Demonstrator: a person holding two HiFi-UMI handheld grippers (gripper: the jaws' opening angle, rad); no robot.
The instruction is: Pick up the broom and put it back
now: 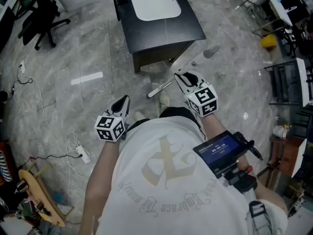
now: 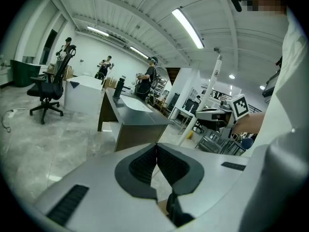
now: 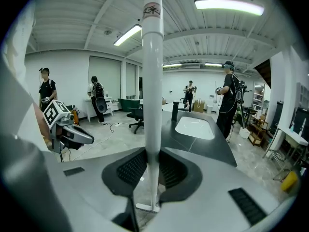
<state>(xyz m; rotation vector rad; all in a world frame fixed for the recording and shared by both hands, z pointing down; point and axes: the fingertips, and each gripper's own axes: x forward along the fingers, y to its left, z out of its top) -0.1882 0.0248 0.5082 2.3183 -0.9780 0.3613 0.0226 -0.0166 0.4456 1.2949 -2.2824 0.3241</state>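
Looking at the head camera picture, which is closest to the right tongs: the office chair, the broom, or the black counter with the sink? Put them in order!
1. The broom: its white handle is gripped in the right tongs.
2. The black counter: just ahead, at the top middle.
3. The office chair: far off at the top left.

Print on broom (image 3: 153, 81), upper centre of right gripper view, is illegible. In head view, right gripper (image 1: 182, 78) hides handle's middle.
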